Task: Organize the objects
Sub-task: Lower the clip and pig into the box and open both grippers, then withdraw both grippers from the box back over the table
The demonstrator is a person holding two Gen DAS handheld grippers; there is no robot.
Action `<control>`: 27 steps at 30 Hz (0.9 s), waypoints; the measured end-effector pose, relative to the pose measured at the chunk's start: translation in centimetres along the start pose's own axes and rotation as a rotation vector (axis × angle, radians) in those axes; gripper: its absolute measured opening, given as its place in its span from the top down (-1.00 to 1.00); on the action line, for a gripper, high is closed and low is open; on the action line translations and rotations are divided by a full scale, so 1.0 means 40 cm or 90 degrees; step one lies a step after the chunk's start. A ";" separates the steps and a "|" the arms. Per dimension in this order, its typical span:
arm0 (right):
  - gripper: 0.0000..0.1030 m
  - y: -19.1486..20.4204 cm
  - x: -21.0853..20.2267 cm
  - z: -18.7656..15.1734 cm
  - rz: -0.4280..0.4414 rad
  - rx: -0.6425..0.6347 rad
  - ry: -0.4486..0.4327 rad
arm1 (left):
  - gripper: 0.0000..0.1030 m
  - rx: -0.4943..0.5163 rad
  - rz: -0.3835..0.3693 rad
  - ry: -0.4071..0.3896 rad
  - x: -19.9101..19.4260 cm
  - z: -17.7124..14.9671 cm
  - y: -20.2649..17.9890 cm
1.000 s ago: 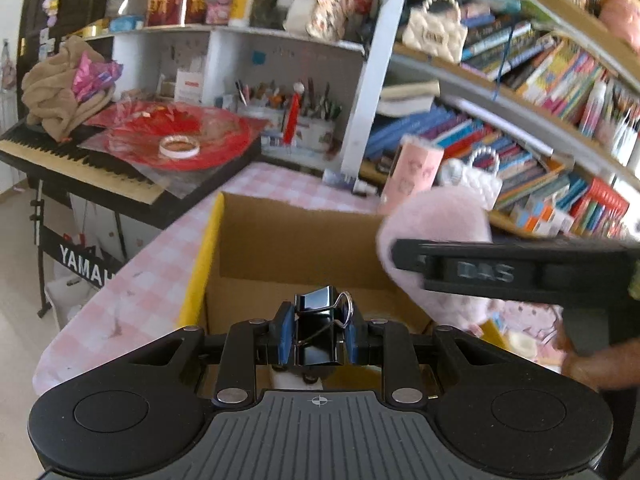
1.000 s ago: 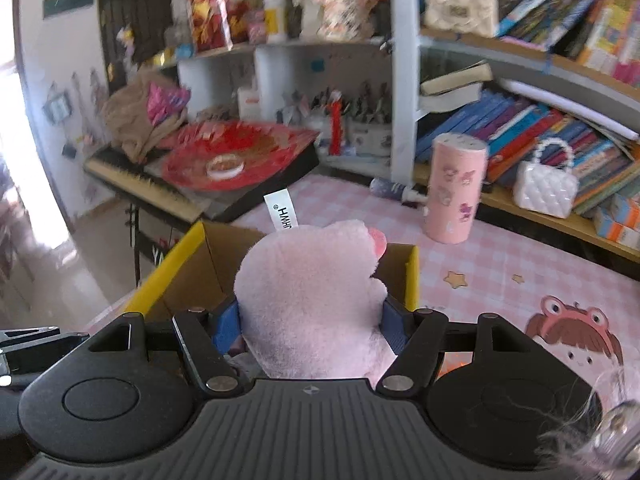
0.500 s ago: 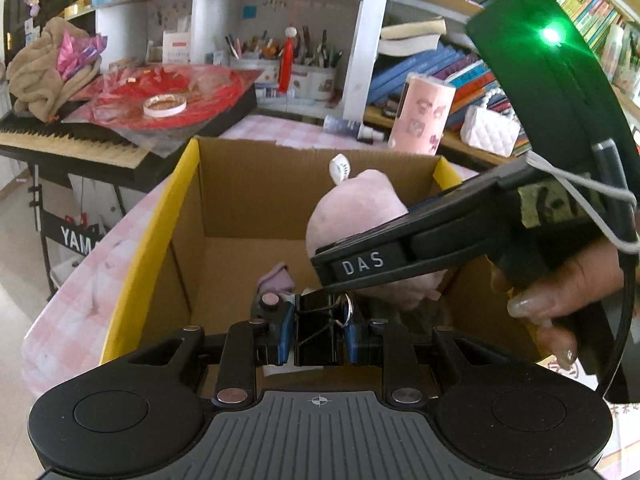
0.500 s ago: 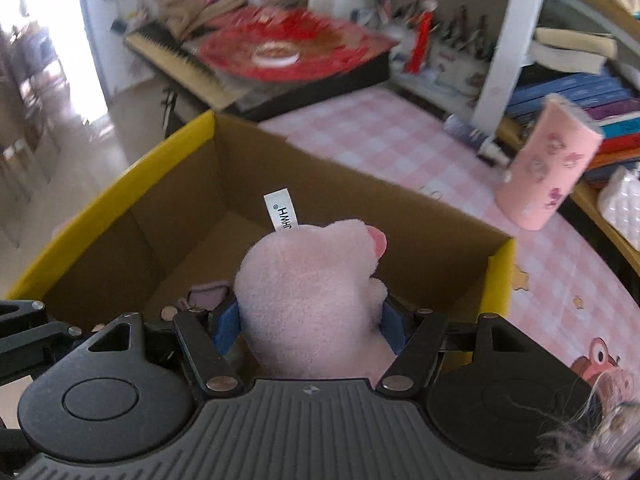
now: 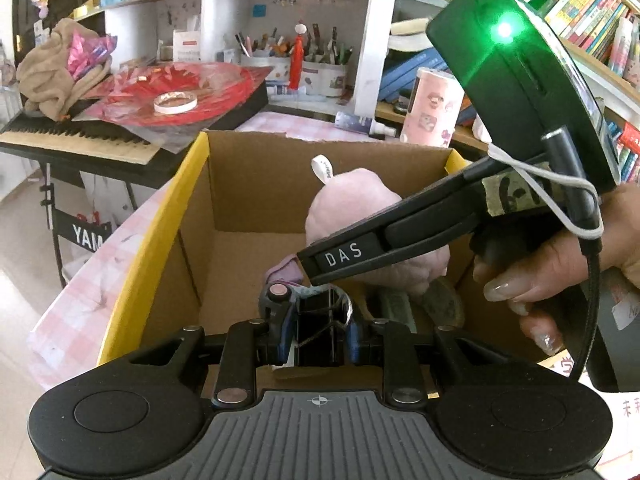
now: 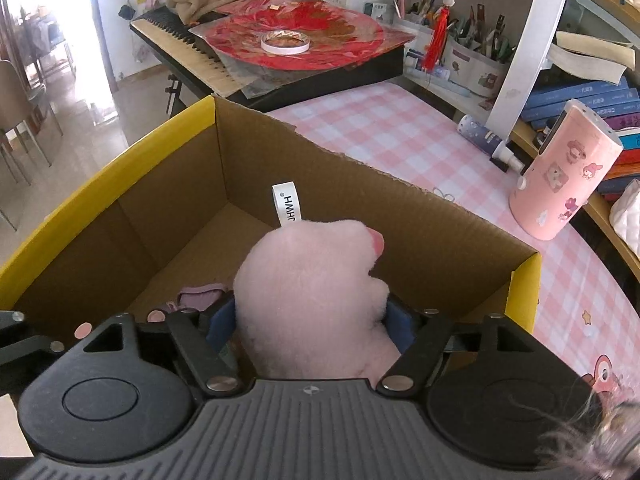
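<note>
Jaws on my right gripper [image 6: 310, 316] are opening around the pink plush toy [image 6: 316, 280], low inside the cardboard box [image 6: 100, 172] on the pink-checked tabletop [image 6: 400, 128]. At 6 o'clock, my left gripper [image 5: 318, 332] clamps a black binder clip [image 5: 318, 320].

Binder clip [image 5: 318, 326] over cardboard box [image 5: 256, 184]
</note>
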State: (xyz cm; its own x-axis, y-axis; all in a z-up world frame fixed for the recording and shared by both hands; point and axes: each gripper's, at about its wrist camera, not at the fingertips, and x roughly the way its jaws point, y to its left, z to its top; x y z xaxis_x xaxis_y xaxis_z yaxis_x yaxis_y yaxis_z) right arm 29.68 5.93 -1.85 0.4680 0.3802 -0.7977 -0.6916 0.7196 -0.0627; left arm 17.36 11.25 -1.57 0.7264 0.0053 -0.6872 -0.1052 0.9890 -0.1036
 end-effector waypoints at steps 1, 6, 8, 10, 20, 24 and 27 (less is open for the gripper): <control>-0.51 -0.001 -0.002 0.000 0.001 0.002 -0.003 | 0.46 -0.001 0.000 -0.004 -0.005 0.000 0.002; -0.58 -0.015 -0.055 0.007 -0.003 0.027 -0.047 | 0.00 0.005 0.011 -0.037 -0.039 0.006 0.004; -0.58 -0.021 -0.086 0.011 -0.007 0.041 -0.069 | -0.13 0.011 0.014 -0.053 -0.057 0.009 0.003; -0.58 -0.023 -0.123 0.009 -0.015 0.053 -0.094 | -0.29 0.018 0.016 -0.073 -0.079 0.013 0.001; -0.59 -0.008 -0.317 -0.076 -0.101 0.137 -0.218 | -0.70 -0.004 0.039 -0.154 -0.193 0.003 0.039; -0.60 0.013 -0.375 -0.132 -0.132 0.179 -0.246 | -0.72 -0.030 0.042 -0.161 -0.229 -0.024 0.070; -0.60 0.040 -0.408 -0.178 -0.157 0.193 -0.259 | -0.72 -0.042 0.041 -0.159 -0.250 -0.053 0.088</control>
State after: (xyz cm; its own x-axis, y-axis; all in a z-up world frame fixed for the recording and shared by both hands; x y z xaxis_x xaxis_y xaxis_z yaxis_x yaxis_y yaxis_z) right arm 17.03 -3.27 6.80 0.8118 0.3293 -0.4821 -0.3737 0.9275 0.0042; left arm 8.28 14.37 3.44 0.8609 0.1118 -0.4964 -0.1942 0.9739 -0.1173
